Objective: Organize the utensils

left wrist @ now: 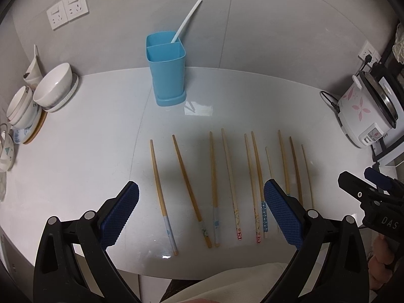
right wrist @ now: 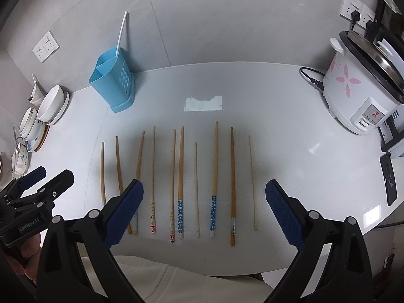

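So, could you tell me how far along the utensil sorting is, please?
Barely begun. Done: one white stick stands in the blue holder. In hand: nothing; left tongs and right tongs are open. Left: ten chopsticks lie in a row on the table.

chopsticks before holder, cooker right

In the left wrist view the right finger hides the lower ends of the chopsticks nearest the counter's right edge. The rice cooker is cut off by the picture's right edge, and its front label is too small to read
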